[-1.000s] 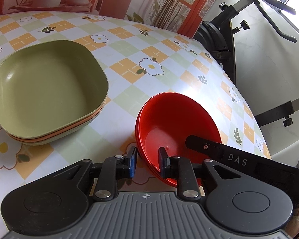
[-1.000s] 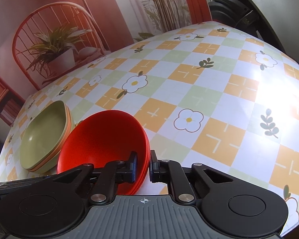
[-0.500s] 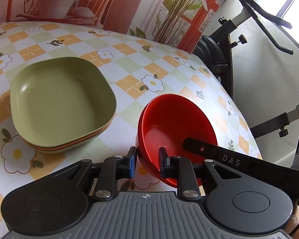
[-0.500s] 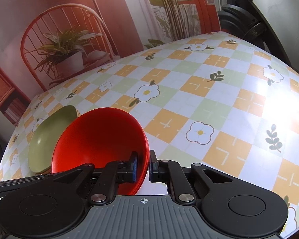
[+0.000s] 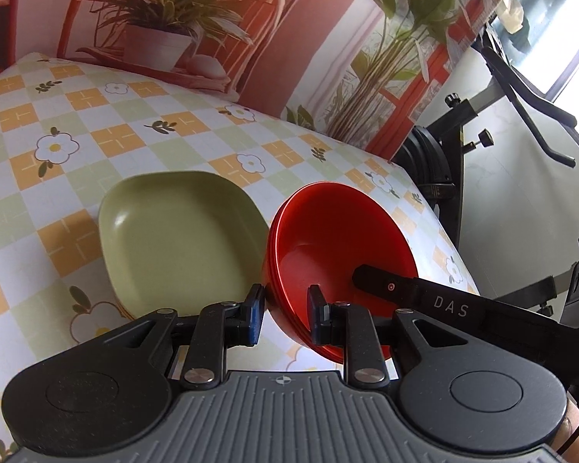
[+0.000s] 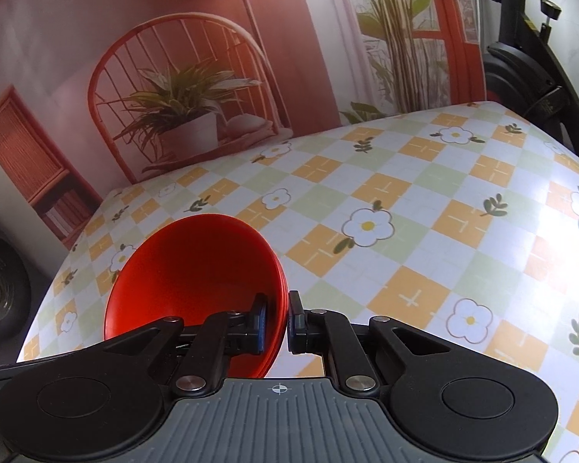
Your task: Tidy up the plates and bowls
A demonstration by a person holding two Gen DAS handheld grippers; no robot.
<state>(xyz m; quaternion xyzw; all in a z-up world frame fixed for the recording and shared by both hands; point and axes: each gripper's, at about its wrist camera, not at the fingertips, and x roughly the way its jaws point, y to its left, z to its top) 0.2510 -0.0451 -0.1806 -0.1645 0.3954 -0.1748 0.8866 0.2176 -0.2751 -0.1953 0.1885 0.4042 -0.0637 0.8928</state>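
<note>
A nested stack of red bowls (image 5: pixel 339 247) hangs tilted above the flowered tablecloth (image 5: pixel 77 146). My left gripper (image 5: pixel 285 310) is shut on its near-left rim. My right gripper (image 6: pixel 278 318) is shut on the opposite rim of the same red bowls (image 6: pixel 197 270), with one finger inside and one outside. In the left wrist view that right gripper's black finger (image 5: pixel 424 297) reaches into the bowl from the right. A stack of square plates with a green one on top (image 5: pixel 181 235) lies on the table just left of the bowls. The right wrist view does not show the plates.
An exercise bike (image 5: pixel 463 162) stands off the table's right edge, and a tyre (image 6: pixel 4 289) sits beyond the left edge in the right wrist view. A printed backdrop with a potted plant (image 6: pixel 189 115) runs along the far edge. Open tablecloth (image 6: pixel 424 231) lies to the right.
Both grippers have risen with the red bowls, which now hang higher and more tilted. The green plates look farther below and have dropped out of the right wrist view.
</note>
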